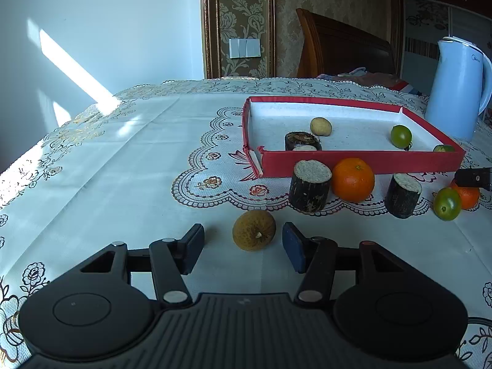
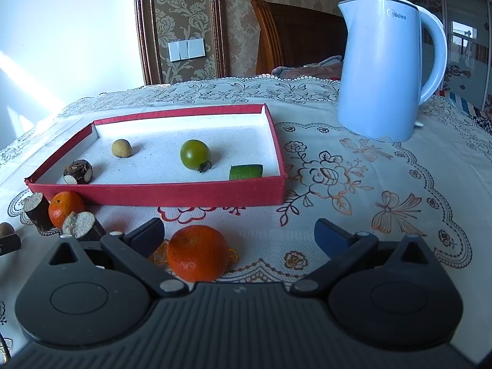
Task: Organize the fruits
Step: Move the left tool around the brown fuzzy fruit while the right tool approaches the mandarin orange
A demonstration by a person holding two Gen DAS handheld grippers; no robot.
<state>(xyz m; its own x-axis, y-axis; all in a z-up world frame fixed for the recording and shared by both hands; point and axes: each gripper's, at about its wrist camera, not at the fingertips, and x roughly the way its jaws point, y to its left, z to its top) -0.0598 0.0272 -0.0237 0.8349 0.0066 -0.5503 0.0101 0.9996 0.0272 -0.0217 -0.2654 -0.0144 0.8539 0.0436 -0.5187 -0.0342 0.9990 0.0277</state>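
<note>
A red tray holds a tan longan, a green tomato, a dark sugarcane piece and a green lime piece. My left gripper is open around a brownish longan on the cloth, not touching it. My right gripper is open with an orange between its fingers, near the left finger. In front of the tray lie two sugarcane pieces, another orange and a green tomato.
A pale blue kettle stands to the right behind the tray. The table carries a white embroidered cloth. A wooden chair back stands behind the far table edge.
</note>
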